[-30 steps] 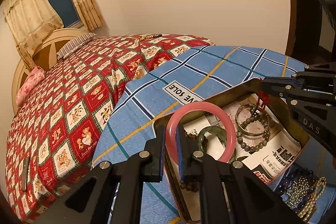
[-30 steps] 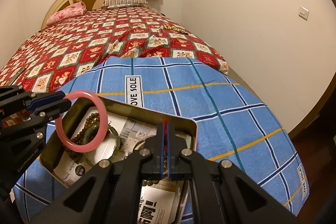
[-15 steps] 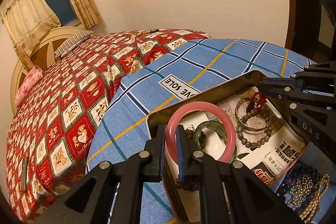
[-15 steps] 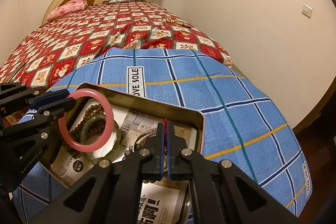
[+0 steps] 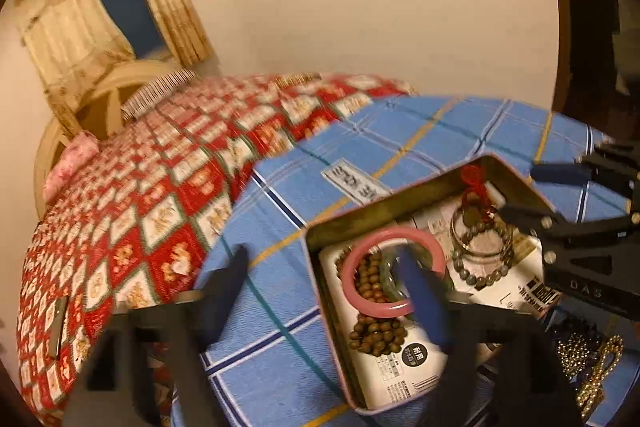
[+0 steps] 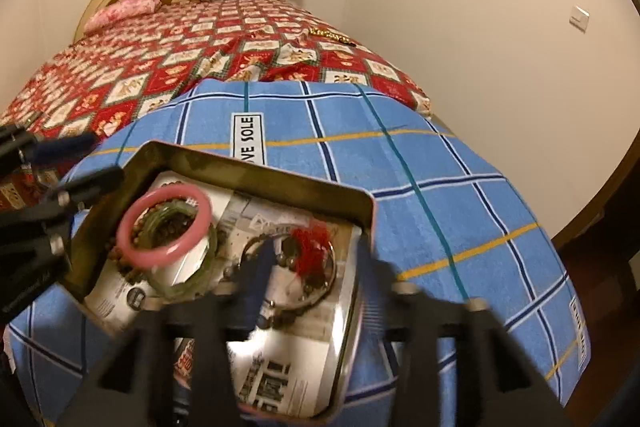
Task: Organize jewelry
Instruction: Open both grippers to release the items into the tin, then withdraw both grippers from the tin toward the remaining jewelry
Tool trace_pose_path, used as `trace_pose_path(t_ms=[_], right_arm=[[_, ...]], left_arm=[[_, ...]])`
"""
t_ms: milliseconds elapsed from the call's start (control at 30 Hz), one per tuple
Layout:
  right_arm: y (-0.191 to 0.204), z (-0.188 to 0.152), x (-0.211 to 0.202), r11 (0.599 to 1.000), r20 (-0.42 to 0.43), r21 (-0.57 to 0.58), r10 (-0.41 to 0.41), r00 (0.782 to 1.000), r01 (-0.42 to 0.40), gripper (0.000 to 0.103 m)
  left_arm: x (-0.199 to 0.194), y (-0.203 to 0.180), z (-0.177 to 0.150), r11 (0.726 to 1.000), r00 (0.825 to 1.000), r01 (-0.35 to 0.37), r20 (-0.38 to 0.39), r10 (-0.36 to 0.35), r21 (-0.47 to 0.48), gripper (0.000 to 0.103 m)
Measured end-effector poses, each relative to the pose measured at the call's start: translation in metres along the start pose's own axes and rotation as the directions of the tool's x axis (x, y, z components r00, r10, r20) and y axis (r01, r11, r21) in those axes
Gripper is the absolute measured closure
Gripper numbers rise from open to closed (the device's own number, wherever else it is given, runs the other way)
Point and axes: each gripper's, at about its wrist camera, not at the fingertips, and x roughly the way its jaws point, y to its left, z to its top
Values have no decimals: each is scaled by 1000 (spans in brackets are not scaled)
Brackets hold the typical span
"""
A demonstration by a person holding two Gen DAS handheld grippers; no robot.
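A pink bangle (image 5: pixel 400 233) lies loose in the open metal tin (image 5: pixel 384 201), on top of a green bangle and brown wooden beads (image 5: pixel 376 335). My left gripper (image 5: pixel 328 279) hangs over the tin's near left corner, jaws opening wide, and nothing touches the pads. In the right wrist view, the right gripper (image 6: pixel 316 267) is also opening above a red-tasselled bracelet (image 6: pixel 310 247), which rests on the tin's paper lining next to grey beads. The tassel lies below its blurred fingers, free of them. The pink bangle (image 6: pixel 160 254) and the left gripper (image 6: pixel 76 165) show at the left.
The tin (image 6: pixel 260 177) sits on a blue checked cloth (image 5: pixel 280 327) spread over a bed with a red patterned quilt (image 5: pixel 140 227). A heap of pearl and dark bead necklaces (image 5: pixel 592 367) lies right of the tin. A gold chain (image 6: pixel 328 34) rests far back on the quilt.
Both grippers have gone from shut to open. The pink bangle has dropped from the left jaws into the tin, and the red-tasselled bracelet has left the right jaws and settled in the tin.
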Motion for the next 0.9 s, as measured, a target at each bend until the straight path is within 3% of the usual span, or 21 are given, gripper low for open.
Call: trace_pose_path(t_ms=[267,533,900], right_arm=[[-12,-36,-31,1000,-3,23,1,1000,-1,52],[-26,-89,-69,994,-2,100,-34,999,34,46],[-16,-138,-89,994,-35,106,-9,999,12,46]], left_arm=[[-48,-5,-38,998,998,57,16,-56,-32,19],[-70,-30,-84,995,995,90,-42,-92,-43,19],[-97,-71,-109,977,977,208,-58,-206,39,19]])
